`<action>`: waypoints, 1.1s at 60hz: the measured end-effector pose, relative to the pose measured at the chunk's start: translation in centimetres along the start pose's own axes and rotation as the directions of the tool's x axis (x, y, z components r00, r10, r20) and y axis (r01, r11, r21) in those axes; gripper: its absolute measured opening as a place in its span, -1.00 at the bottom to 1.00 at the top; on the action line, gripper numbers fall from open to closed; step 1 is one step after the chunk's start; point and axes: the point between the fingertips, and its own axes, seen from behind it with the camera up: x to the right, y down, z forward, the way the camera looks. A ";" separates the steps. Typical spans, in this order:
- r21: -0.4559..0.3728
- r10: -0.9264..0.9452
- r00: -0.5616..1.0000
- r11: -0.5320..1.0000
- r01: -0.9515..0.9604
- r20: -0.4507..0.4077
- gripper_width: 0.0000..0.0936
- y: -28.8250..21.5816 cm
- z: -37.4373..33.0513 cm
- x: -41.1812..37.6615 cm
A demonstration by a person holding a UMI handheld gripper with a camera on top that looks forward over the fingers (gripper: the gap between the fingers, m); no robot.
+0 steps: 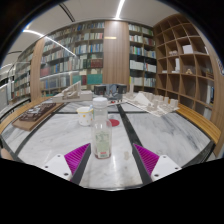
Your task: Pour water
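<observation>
One clear plastic bottle (101, 128) upright between open claw (110, 158) fingers, marble table (170, 140)

The table (150, 135) is pale grey-white marble with faint darker veining, edged at the right by a light brown wooden rim. The gripper (110, 160) has white fingers bearing bright magenta pads (76, 155). Between them stands a clear bottle (101, 128) with a white cap. Farther off, left of the bottle, a cup (85, 115) looks off-white. The far bookshelves (90, 55) are warm brown wood, filled with many-coloured book spines.
</observation>
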 end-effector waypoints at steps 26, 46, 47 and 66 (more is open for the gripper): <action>0.100 0.007 1.000 0.995 -0.008 0.009 0.04 -2.5 11.9 -3.6; 0.145 -0.122 0.953 0.975 0.167 -0.279 -0.13 -10.3 11.9 5.6; 0.145 -0.141 0.941 0.971 0.192 -0.307 -0.12 -11.1 12.1 6.4; -0.037 -0.639 0.392 0.550 0.834 -0.661 -0.13 -29.8 18.2 10.0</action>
